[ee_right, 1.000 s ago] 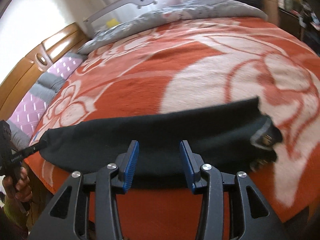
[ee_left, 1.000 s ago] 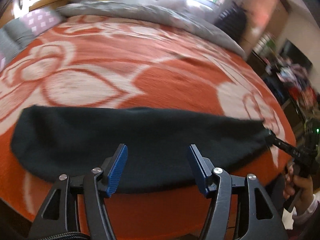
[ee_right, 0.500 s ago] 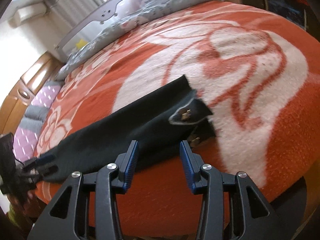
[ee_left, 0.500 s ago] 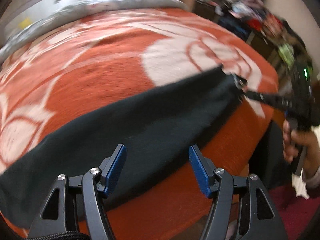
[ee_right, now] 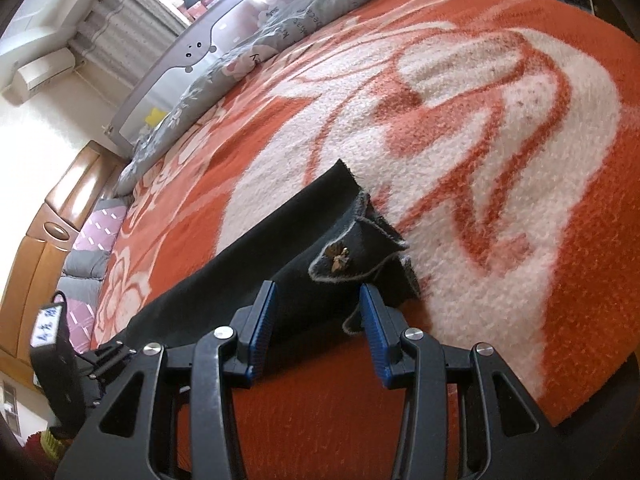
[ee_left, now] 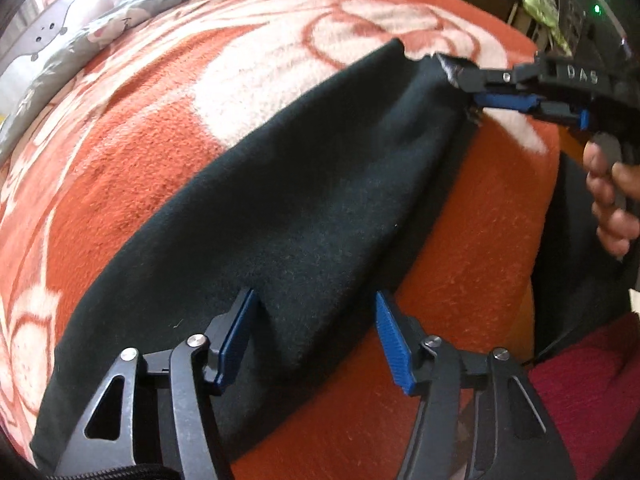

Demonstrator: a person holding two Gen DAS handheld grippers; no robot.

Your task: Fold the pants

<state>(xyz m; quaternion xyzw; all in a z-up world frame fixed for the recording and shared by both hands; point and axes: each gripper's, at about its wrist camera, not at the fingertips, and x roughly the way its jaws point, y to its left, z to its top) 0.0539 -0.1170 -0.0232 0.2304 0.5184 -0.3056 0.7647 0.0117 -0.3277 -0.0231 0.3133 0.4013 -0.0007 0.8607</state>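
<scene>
**Desk:** What changed in the last second?

**Photographer:** Both cameras have swung toward the waist end of the dark pants [ee_left: 288, 208], which earlier lay level across the view and now run diagonally. The left gripper [ee_left: 314, 334] has just been narrowing its jaws; they stand apart over a ridge of the cloth, with fabric between the blue pads, none pressing it that I can see.

**Desk:** And the other one?

**Photographer:** The right gripper [ee_right: 316, 320] is spread too, hovering at the waistband flap with its small metal button [ee_right: 338, 258]. From the left view its tips sit at that far waist corner; contact is unclear.

**Desk:** Where do the pants lie?

**Photographer:** Flat along the near edge of the orange-and-white blanket [ee_right: 480, 128], grey quilt [ee_right: 280, 36] far beyond.
</scene>
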